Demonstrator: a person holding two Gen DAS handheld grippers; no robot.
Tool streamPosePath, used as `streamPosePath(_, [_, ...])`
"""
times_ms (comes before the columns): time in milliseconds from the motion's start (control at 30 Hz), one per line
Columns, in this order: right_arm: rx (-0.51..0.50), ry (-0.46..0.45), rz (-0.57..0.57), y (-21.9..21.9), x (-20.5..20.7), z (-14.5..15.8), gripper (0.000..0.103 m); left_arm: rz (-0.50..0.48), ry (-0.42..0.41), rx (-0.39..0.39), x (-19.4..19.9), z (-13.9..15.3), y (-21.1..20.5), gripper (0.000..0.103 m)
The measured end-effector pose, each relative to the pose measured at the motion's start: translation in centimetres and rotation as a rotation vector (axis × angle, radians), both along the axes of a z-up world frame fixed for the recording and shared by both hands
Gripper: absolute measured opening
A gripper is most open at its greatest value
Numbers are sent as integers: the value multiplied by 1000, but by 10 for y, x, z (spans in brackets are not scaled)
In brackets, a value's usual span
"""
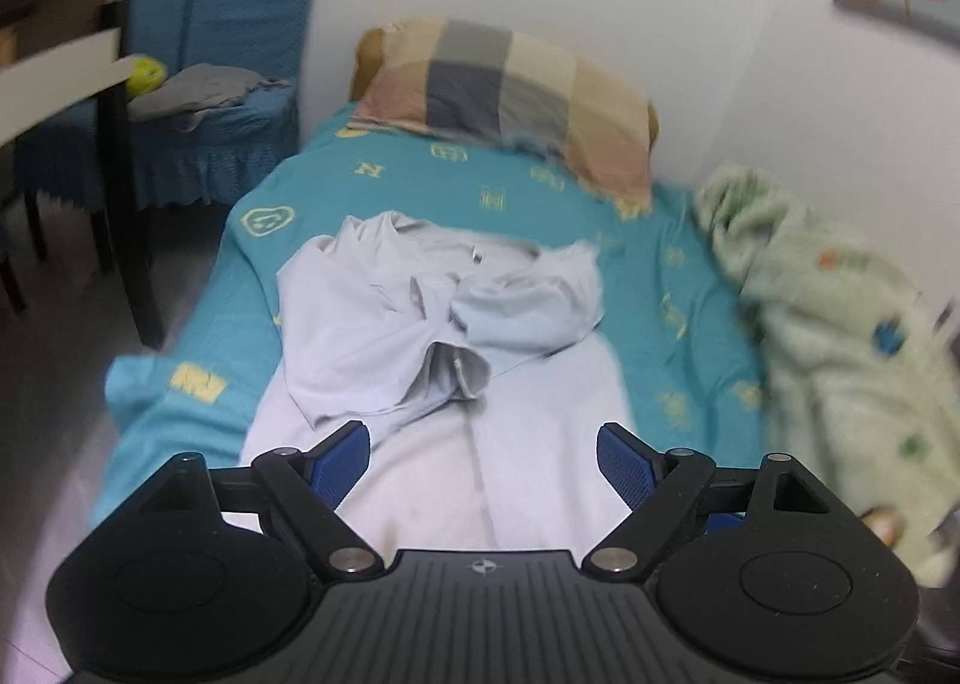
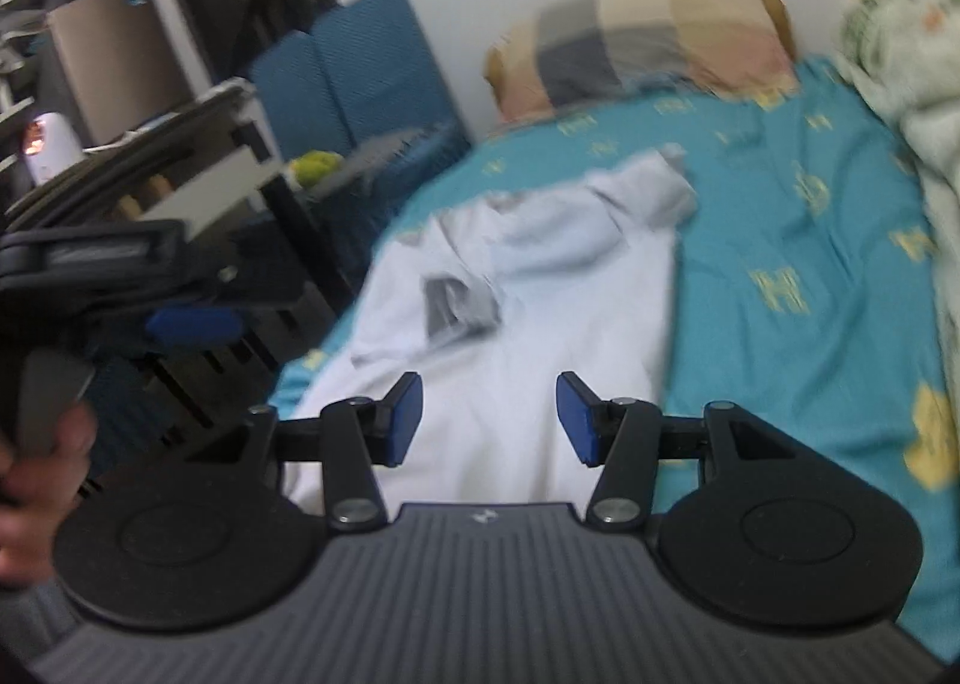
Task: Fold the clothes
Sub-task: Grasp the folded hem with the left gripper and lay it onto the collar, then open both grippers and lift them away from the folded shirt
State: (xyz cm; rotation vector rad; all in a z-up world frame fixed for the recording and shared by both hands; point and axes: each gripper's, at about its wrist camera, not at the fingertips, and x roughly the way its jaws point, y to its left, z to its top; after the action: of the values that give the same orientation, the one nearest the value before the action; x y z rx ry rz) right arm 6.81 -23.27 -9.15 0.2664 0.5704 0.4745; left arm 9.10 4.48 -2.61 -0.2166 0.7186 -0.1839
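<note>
A pale grey shirt [image 1: 432,336] lies on the bed [image 1: 678,288], on top of a blue-green sheet with yellow shapes on it. The shirt runs down the middle of the bed, a bit nearer the bed's open side than the wall. Its top part is bunched up, with both sleeves folded in over the chest so they meet in the middle. The lower part of the shirt lies flat and smooth.

The left gripper [image 1: 483,462] hangs over the flat lower part of the shirt. Its blue fingers [image 1: 342,462] are wide apart and hold nothing. The right gripper [image 2: 489,420] is also over the lower part of the shirt [image 2: 510,300], and its blue fingers [image 2: 405,420] are apart too, with nothing between them. This view is blurry. At the left edge of it you can see the other gripper [image 2: 192,324] and the hand [image 2: 42,462] that holds it.

A checked pillow [image 1: 510,96] sits at the far end of the bed by the white wall. A fluffy pale green blanket [image 1: 840,348] is heaped along the wall side of the bed. Beside the bed stands a blue covered chair [image 1: 228,84] with some grey cloth [image 1: 198,93] on its seat. Next to it is a dark table [image 1: 72,60].
</note>
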Motion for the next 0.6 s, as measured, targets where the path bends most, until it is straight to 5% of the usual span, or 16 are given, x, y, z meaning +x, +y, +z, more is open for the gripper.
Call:
streamPosePath(167, [8,-38,80,34,35,0,53,37,-53,-50,-13,18,32,85])
streamPosePath(367, [-84,-91,158,100,81,-20,53,21,-77,2,-17,18,44,85])
streamPosePath(600, [-180,-83,277,168,125,-53,52,28,-100,-104,-14,6,61,82])
